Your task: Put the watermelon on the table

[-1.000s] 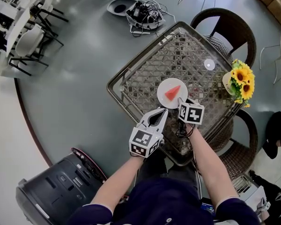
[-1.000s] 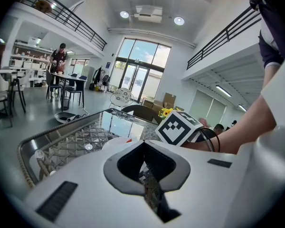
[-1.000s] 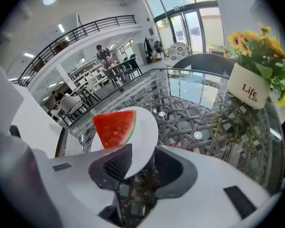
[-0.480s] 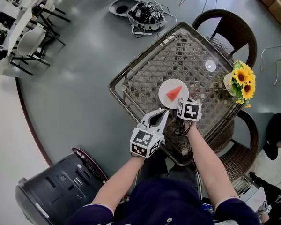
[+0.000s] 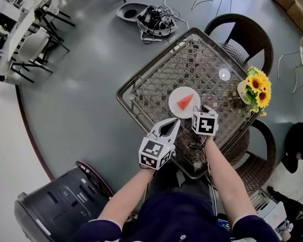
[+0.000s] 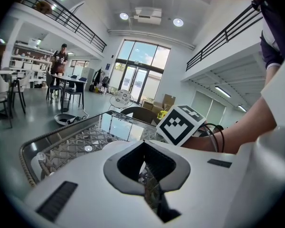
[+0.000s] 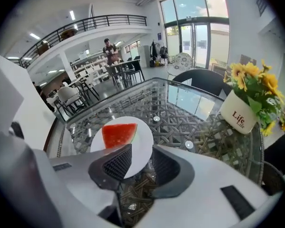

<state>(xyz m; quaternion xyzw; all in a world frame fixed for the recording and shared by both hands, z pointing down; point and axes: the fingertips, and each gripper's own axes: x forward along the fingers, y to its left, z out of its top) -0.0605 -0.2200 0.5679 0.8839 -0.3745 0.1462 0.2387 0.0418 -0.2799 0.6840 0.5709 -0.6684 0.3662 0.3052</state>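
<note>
Just short of the plate's (image 7: 146, 137) near rim, right tool (image 7: 141, 158) is released: jaws spread, nothing pinched, and the rim shows in the gap between the pads. Watermelon (image 7: 118, 134) lies on the plate, on the half away from the right tool, red face up, rind edge to one side. Plate sits flat on the glass worktop (image 5: 202, 59), about mid-surface, so the task's thing looks placed already.

Left tool (image 6: 143, 142) is beside the plate on the person's side, just left of the right tool. It is clenched tip to tip on nothing, and only wicker weave shows through the slot. It hangs over the worktop's near edge, clear of the plate.

Step in hand, as I judge it: clear the right tool off the plate.
- Keep the jaws wide.
- Draw straight back along the jaw line, level or slightly up, so a pad can't hook the rim and drag or tip the plate.
- Leave the left tool where it is; it's no help here.

Flower pot (image 7: 240, 113) stands well right of the plate, near the worktop's far-right edge.

Counts:
- watermelon slices: 1
- plates: 1
- flower pots: 1
- tools: 2
- wicker chairs at the worktop: 2 (image 5: 242, 32) (image 5: 260, 153)
</note>
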